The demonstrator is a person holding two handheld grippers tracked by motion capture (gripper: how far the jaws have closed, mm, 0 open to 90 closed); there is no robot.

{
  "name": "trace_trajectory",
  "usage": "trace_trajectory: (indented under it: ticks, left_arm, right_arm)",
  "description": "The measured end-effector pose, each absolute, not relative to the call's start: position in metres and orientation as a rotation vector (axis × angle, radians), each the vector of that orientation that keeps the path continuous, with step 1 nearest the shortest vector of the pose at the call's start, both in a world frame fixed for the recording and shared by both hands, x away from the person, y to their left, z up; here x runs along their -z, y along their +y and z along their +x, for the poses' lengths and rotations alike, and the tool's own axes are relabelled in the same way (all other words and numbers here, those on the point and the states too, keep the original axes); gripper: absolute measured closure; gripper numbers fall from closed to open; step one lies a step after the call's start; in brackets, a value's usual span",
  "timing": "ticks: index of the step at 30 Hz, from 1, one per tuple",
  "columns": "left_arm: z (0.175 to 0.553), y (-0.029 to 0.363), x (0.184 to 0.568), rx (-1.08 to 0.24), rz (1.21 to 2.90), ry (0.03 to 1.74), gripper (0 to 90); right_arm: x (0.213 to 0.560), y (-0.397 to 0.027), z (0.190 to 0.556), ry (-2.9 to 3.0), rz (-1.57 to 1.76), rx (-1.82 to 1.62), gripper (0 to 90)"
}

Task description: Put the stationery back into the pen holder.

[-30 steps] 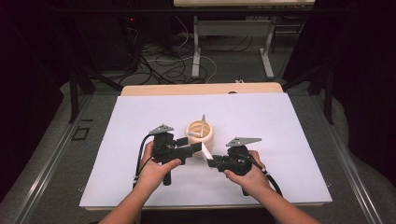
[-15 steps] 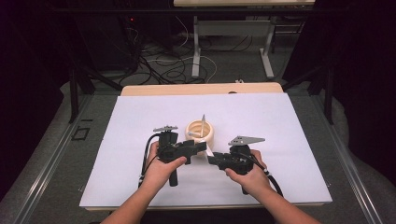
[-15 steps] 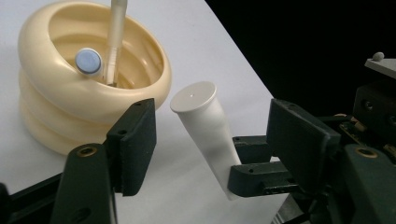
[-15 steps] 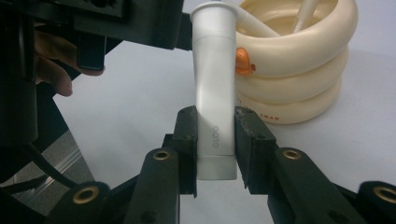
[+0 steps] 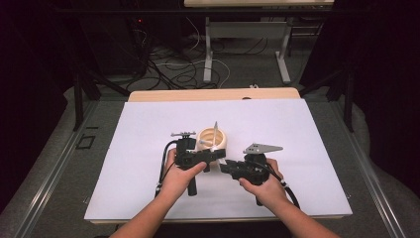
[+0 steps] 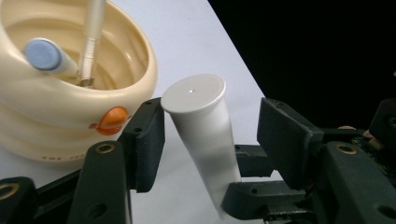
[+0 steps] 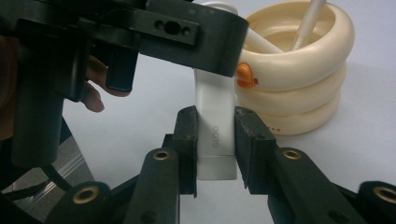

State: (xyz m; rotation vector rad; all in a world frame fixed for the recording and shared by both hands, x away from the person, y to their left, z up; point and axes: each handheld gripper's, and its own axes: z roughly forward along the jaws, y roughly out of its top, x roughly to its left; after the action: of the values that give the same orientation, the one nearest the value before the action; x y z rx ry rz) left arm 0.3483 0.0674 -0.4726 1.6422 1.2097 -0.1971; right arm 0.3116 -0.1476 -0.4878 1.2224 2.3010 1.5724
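Left gripper [image 5: 214, 156], jaws just been closing, stands open around the white tube's [image 6: 201, 130] cap, one pad touching it, beside the cream ringed cup [image 5: 212, 140], while the right gripper [image 7: 215, 144] clamps the tube's lower end above the white sheet [image 5: 307, 134].

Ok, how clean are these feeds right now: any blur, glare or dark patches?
High view: white table sheet evenly lit, surroundings dark. Left gripper view: white tube sharp at its cap, soft lower down, black void beyond the table edge. Right gripper view: tube lettering crisp, cream holder slightly soft.
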Motion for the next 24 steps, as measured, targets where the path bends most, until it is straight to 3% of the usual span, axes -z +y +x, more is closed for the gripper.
trace_trajectory:
  ticks: [17,24]
  left_arm:
    - [0.3557,0.0636,0.4723,0.269,1.588,1.282,62.8]
    - [0.3579,0.0637,0.4736,0.292,1.57,1.288,64.4]
  right_arm:
    - [0.4866,-0.1504,0.312,2.273,1.225,-1.586,71.3]
    - [0.4872,-0.1504,0.3122,2.265,1.222,-1.59,71.3]
